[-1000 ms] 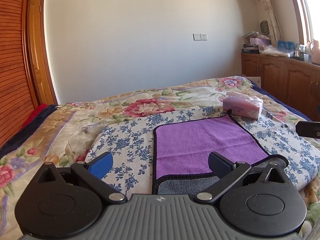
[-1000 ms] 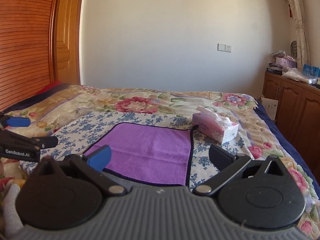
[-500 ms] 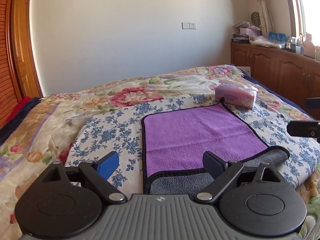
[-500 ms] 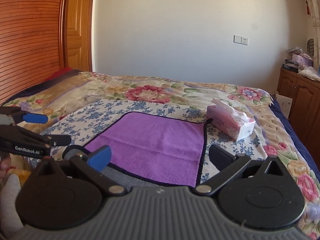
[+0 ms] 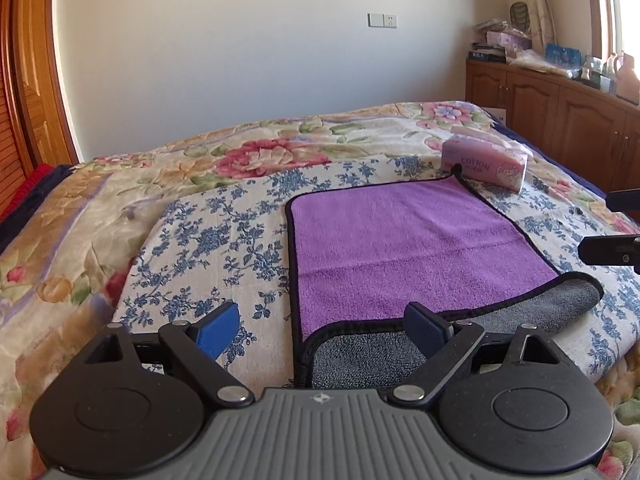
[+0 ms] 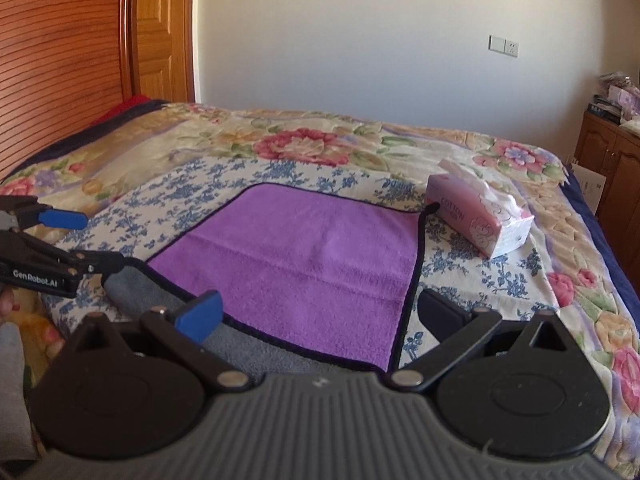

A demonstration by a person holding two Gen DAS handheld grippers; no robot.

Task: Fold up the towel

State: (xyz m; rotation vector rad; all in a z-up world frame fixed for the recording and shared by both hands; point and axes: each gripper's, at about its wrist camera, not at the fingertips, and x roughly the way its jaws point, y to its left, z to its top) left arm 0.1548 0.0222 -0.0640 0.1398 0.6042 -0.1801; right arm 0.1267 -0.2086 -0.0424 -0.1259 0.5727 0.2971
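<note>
A purple towel [image 5: 404,248] with dark trim lies flat on the blue-flowered cloth on the bed; it also shows in the right wrist view [image 6: 304,264]. Its near edge is turned over, showing the grey underside [image 5: 360,360]. My left gripper [image 5: 324,324] is open and empty, just in front of the towel's near left corner. My right gripper [image 6: 320,312] is open and empty, over the near right part of the towel. The left gripper also shows in the right wrist view [image 6: 64,240], and the right gripper's fingers [image 5: 612,248] show at the right edge of the left wrist view.
A pink tissue box [image 5: 484,164] sits at the towel's far right corner. The floral quilt [image 5: 120,208] covers the bed. Wooden cabinets [image 5: 560,104] with clutter on top stand at the right, a wooden door [image 6: 160,32] at the left.
Both grippers have moved lower and closer toward the towel's near edge. The views have turned slightly. The towel has not moved.
</note>
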